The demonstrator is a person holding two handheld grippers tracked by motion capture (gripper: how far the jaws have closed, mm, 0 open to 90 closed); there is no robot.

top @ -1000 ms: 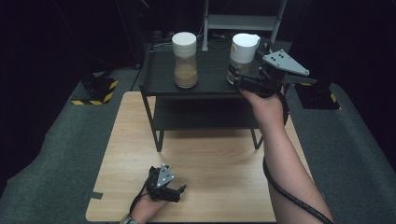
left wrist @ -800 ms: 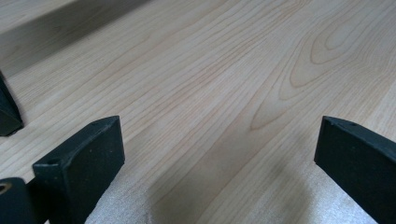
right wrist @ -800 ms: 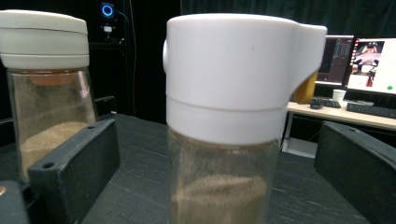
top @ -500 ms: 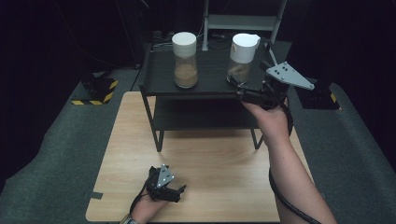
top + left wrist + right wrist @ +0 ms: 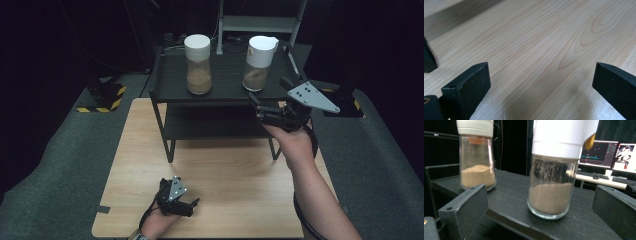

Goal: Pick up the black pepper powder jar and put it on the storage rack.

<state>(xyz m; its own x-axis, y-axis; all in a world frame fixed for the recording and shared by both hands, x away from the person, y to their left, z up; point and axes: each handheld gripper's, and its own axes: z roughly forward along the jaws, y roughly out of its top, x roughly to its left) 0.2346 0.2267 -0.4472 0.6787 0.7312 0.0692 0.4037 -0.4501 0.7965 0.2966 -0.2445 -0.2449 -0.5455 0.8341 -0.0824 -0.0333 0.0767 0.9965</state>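
A black two-tier rack (image 5: 220, 95) stands at the far end of the wooden table (image 5: 225, 170). On its top shelf two white-capped glass jars stand upright and well apart, each partly filled with brown powder: the left jar (image 5: 198, 64) and the right jar (image 5: 258, 62). The right gripper (image 5: 260, 107) is held at the shelf's front right edge, jaws spread apart and empty, aimed at the right jar, which stands just beyond the jaw tips. The left gripper (image 5: 187, 205) rests low over the table's near edge, jaws apart, holding nothing
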